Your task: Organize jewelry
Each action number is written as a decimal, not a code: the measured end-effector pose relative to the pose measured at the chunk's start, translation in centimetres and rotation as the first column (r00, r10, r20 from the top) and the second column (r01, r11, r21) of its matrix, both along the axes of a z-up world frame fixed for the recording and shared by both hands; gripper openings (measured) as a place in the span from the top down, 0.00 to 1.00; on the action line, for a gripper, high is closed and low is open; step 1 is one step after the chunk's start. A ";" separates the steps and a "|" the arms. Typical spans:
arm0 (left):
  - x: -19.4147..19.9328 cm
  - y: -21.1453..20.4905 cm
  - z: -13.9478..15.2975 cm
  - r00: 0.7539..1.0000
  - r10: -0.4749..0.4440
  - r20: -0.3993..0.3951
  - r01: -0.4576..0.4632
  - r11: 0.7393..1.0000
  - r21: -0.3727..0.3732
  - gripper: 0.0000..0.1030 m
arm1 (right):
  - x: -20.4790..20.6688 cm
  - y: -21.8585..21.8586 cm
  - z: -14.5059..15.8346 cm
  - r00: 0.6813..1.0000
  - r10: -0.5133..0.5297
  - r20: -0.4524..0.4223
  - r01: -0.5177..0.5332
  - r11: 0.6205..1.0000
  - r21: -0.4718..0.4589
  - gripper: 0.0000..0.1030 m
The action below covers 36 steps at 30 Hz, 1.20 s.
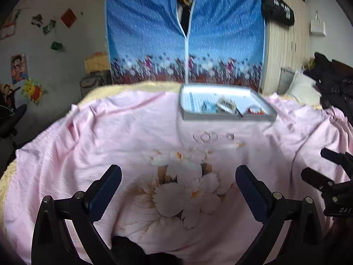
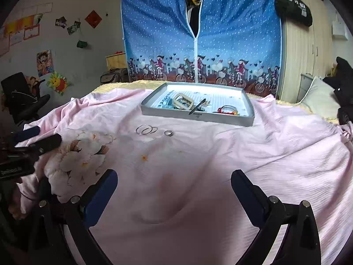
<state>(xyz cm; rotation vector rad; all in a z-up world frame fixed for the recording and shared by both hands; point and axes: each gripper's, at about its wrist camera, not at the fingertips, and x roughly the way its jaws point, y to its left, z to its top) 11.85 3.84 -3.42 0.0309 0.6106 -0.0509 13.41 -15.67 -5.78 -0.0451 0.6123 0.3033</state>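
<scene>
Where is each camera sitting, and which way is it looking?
Left wrist: sits on the left gripper, looking across the pink bedspread toward the tray; its own open fingers show, and the right gripper at the right edge.
Right wrist: sits on the right gripper, facing the same way; open fingers show, and the left gripper at the left edge.
Shared: tray, hoops, ring, blue wardrobe.

Your left wrist view is smeared by motion blur; the right one is sharp. Soft daylight fills both, with glare on the tray (image 2: 198, 116) floor. Fisheye bending curves the bedspread (image 2: 264, 154), and corners fall black.
</scene>
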 end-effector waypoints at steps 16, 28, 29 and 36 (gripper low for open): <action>7.5 1.0 -1.9 0.975 -0.137 -0.174 0.142 0.990 0.020 0.02 | 5.2 -0.9 -1.7 0.990 0.039 -0.132 -0.025 0.994 0.108 0.00; 17.5 -2.3 -5.2 0.953 -0.207 -0.219 0.236 0.965 0.114 0.02 | 12.7 -0.8 -3.8 0.978 0.072 -0.193 -0.042 0.987 0.154 0.36; 18.2 -2.6 -5.7 0.948 -0.220 -0.229 0.251 0.961 0.113 0.02 | 12.9 -0.7 -4.1 0.976 0.082 -0.204 -0.051 0.987 0.153 0.39; 21.6 -2.5 -7.9 0.910 -0.271 -0.313 0.300 0.953 0.049 0.02 | 15.3 0.0 -5.1 0.970 0.107 -0.217 -0.083 0.990 0.118 0.43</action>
